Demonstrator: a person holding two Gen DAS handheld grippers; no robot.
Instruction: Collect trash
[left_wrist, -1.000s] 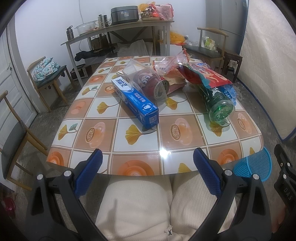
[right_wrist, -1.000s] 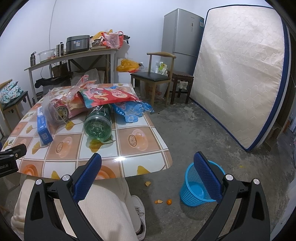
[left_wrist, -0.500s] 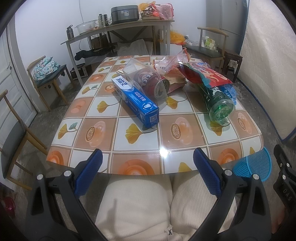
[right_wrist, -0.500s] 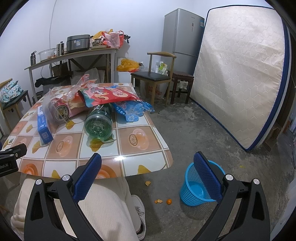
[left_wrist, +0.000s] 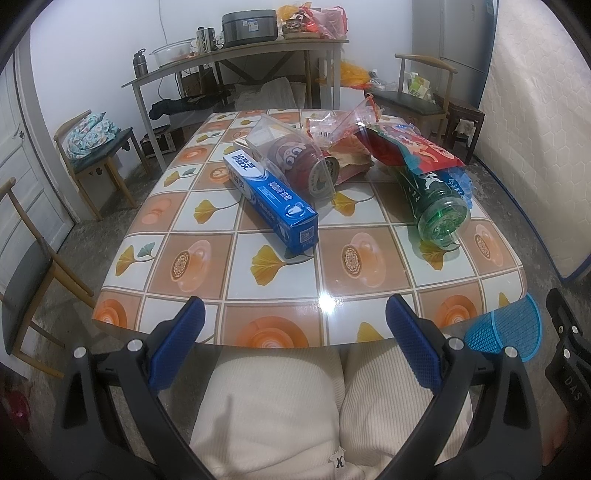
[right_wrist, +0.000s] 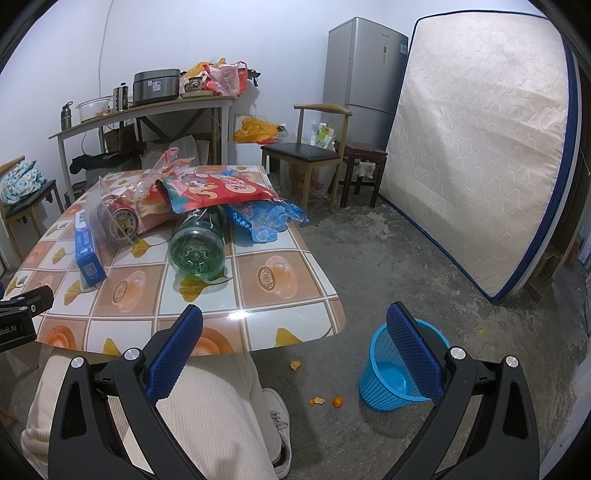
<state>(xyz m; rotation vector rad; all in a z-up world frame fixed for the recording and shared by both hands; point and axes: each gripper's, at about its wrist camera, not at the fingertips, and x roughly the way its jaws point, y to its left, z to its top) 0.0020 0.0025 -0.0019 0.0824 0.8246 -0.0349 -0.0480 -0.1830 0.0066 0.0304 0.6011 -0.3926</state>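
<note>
Trash lies in a heap on the patterned table (left_wrist: 369, 273) (right_wrist: 295, 291): a blue toothpaste box (left_wrist: 271, 194) (right_wrist: 86, 253), a red can in a clear bag (left_wrist: 303, 166) (right_wrist: 118, 219), a green plastic bottle (left_wrist: 436, 206) (right_wrist: 197, 245) on its side, a red snack wrapper (left_wrist: 413, 149) (right_wrist: 218, 188) and a blue wrapper (right_wrist: 262, 219). A blue mesh bin (right_wrist: 400, 376) (left_wrist: 506, 332) stands on the floor right of the table. My left gripper (left_wrist: 293, 339) is open at the table's near edge, above a person's lap. My right gripper (right_wrist: 295, 347) is open too, with nothing in either.
Orange peel bits (right_wrist: 327, 400) lie on the floor beside the bin. A mattress (right_wrist: 476, 155) leans on the right wall by a fridge (right_wrist: 364, 74). Chairs (right_wrist: 306, 155) (left_wrist: 99, 147) stand around the table, and a cluttered side table (left_wrist: 236, 55) is behind it.
</note>
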